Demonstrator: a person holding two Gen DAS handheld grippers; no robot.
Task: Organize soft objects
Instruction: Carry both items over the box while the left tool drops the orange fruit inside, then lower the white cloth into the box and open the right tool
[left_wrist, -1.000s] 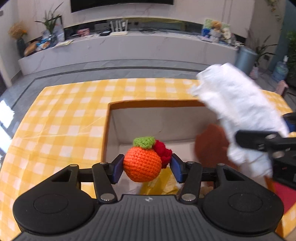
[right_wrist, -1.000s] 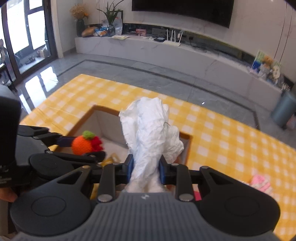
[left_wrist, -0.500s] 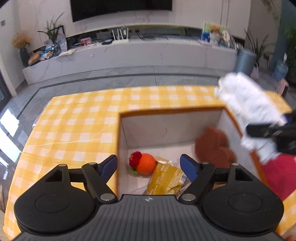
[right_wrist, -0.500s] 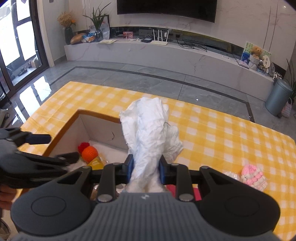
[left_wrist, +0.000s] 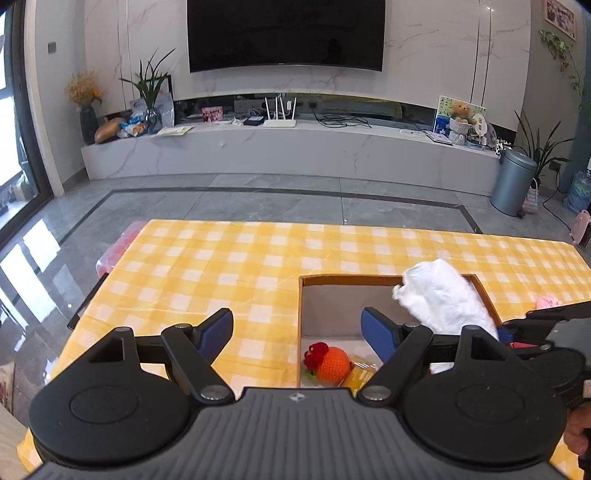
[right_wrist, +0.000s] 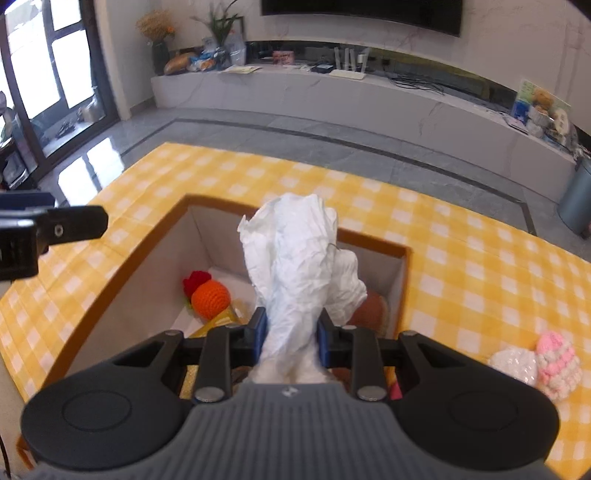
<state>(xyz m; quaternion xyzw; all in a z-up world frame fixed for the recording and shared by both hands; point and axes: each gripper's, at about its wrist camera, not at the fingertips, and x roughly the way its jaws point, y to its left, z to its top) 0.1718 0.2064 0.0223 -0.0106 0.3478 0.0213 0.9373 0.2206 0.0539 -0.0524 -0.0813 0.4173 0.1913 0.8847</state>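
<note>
We hold the white crumpled bundle (right_wrist: 295, 266) in the right gripper (right_wrist: 290, 334); its blue pads press on the narrow lower part, and the loose upper part stands up above the open cardboard box (right_wrist: 122, 258). It looks like thin paper or plastic film, we cannot say which. We judge it very light and very soft: it gives under the pads, it does not break, and it can slip out only if the grip loosens. The pinched neck is a good place to hold, because there the material is gathered and thick. When we let it go, it will probably spring open a little and may stay high in the box.

The left gripper (left_wrist: 297, 330) is empty. Its jaws have just been opening, they stand wide apart with nothing between them, and it hangs beside the box over the yellow checked cloth (left_wrist: 221, 266).

Now we count. One box. Inside it we see one orange crocheted fruit (right_wrist: 210, 299) with a red part, one yellow packet (right_wrist: 221, 319) partly hidden, and one brown soft thing (right_wrist: 371, 310) behind the bundle. Something red or pink shows low in the box, but it is too hidden to name. On the cloth to the right of the box lies a pink and white knitted toy (right_wrist: 554, 363), touching a white shiny piece (right_wrist: 513, 363); we cannot tell if these are one thing or two. They are not yet in the box.
</note>
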